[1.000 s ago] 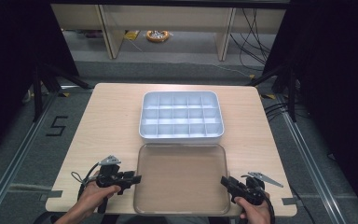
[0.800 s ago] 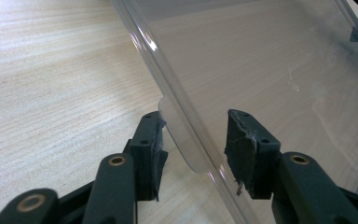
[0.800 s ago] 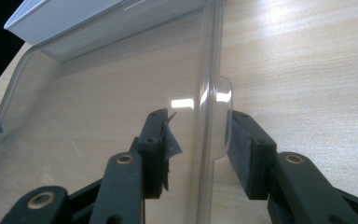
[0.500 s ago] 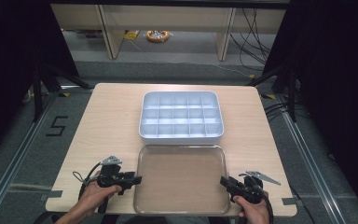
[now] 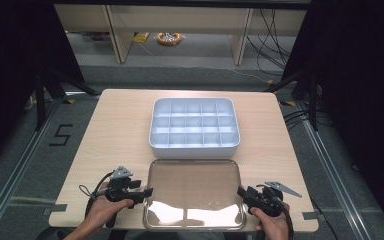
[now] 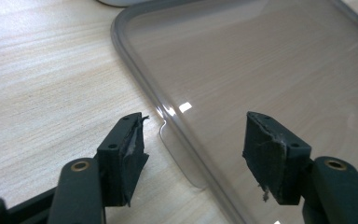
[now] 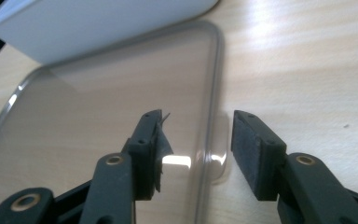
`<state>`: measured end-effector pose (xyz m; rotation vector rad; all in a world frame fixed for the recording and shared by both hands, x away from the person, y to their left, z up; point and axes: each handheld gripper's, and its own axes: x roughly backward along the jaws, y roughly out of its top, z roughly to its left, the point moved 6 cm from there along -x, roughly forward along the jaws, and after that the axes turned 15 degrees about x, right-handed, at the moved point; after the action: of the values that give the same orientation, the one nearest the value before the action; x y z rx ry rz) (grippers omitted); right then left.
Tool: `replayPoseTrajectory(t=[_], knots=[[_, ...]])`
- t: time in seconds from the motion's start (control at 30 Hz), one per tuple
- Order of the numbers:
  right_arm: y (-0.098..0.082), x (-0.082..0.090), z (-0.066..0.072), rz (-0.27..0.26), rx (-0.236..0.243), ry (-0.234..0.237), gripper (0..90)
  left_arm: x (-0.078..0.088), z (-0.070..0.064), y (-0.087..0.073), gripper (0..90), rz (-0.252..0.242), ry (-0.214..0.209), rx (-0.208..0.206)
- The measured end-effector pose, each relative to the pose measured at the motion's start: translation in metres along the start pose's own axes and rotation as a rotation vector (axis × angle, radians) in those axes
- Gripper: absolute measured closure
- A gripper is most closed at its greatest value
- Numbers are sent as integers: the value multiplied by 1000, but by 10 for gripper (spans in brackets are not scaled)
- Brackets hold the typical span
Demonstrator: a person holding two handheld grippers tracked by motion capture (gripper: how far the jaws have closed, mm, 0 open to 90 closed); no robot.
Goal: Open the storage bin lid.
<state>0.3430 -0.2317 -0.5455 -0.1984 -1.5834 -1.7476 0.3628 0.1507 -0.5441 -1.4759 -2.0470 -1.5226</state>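
A: What is sitting on the desk (image 5: 115, 130), and how many of each?

B: One white plastic box (image 5: 194, 127) is sitting at the middle far part of the pale wood-grain top. It is rectangular with rounded corners, and its inside is showing three rows of five compartments, fifteen in all. One clear lid (image 5: 195, 192) is lying flat just near of it, a shallow rectangle with rounded corners and a raised rim, catching bright glare along its near edge.

A: And the hands?

B: Two hands are coming in from the near edge, each holding one black gripper. The left gripper (image 5: 141, 191) is sitting at the lid's near left corner, the right gripper (image 5: 243, 194) at its near right side.

A: How are the jaws standing?

B: Both pairs are standing apart, holding nothing. In the left gripper view the left gripper (image 6: 193, 140) is straddling the lid's rim and a small tab (image 6: 182, 156) jutting from it. In the right gripper view the right gripper (image 7: 196, 140) is straddling the opposite rim and tab (image 7: 216, 161) the same way. The pads are looking frayed at their edges.

A: Anything changing from a moment ago?

B: Barely; the box and lid are lying as before, and the hands are staying at the same corners.
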Motion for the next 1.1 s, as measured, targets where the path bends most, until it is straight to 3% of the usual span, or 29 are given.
replayPoseTrajectory(t=[0.03, 0.1, 0.13, 0.17, 0.2, 0.23, 0.3, 0.33, 0.4, 0.43, 0.47, 0.5, 0.57, 0.63, 0.67, 0.7, 0.73, 0.77, 0.8, 0.83, 0.87, 0.9, 0.93, 1.0, 1.1], knots=[[0, 2, 3, 6, -59, -5, 530, 0, 0, 1, 367, -10, 6, 1], [0, 4, -2, 2, -20, -16, 523, 1, 1, 2, 363, -12, 2, 9], [0, 3, 1, 1, -54, -1, 521, 1, 1, 2, 362, -10, -1, 8], [1, 3, -1, -18, -20, -3, 518, 2, 2, 2, 361, -1, 0, 10], [2, 5, 5, -4, -74, 14, 512, 2, 2, 2, 359, -1, 0, 10], [3, 5, 1, -18, -14, 2, 507, 1, 1, 2, 356, -9, -15, 23], [4, 4, 3, -35, -5, 5, 499, 3, 2, 3, 351, -10, -18, 21], [4, 5, 6, -23, -32, 8, 492, 3, 1, 3, 350, -18, -23, 24], [6, 7, 6, -30, -14, 21, 470, 5, 2, 3, 343, -14, -23, 34], [7, 8, 8, -30, -32, 13, 457, 4, 1, 4, 337, -20, -31, 43], [8, 7, 4, -55, 39, 9, 443, 5, 1, 4, 332, -20, -36, 46], [9, 10, 10, -40, -20, 11, 429, 4, 1, 5, 325, -27, -33, 53], [12, 8, 5, -86, 57, -7, 403, 4, 1, 4, 313, -19, -38, 46], [13, 10, 6, -85, 84, -32, 383, 5, -1, 4, 298, -16, -54, 46], [14, 12, 10, -84, 55, -27, 370, 5, -1, 5, 291, -15, -58, 45], [14, 12, 10, -84, 55, -27, 370, 5, -1, 5, 285, -15, -58, 45], [16, 12, 8, -95, 110, -36, 343, 5, -2, 5, 276, -25, -66, 50], [17, 14, 9, -93, 112, -49, 334, 5, -2, 4, 269, -18, -78, 42], [16, 15, 15, -80, 60, -30, 323, 6, -3, 4, 260, -15, -83, 42], [17, 14, 10, -96, 132, -45, 314, 6, -3, 4, 250, -15, -83, 42], [17, 14, 11, -99, 154, -41, 310, 6, -4, 5, 238, -21, -95, 47], [17, 16, 16, -84, 116, -46, 305, 8, -5, 5, 225, -17, -114, 39], [17, 16, 16, -84, 116, -46, 305, 8, -5, 5, 212, -17, -114, 39], [19, 17, 18, -108, 165, -49, 294, 10, -6, 3, 194, -18, -126, 40], [19, 21, 23, -115, 189, -50, 292, 13, -8, -1, 180, -7, -142, 39]])
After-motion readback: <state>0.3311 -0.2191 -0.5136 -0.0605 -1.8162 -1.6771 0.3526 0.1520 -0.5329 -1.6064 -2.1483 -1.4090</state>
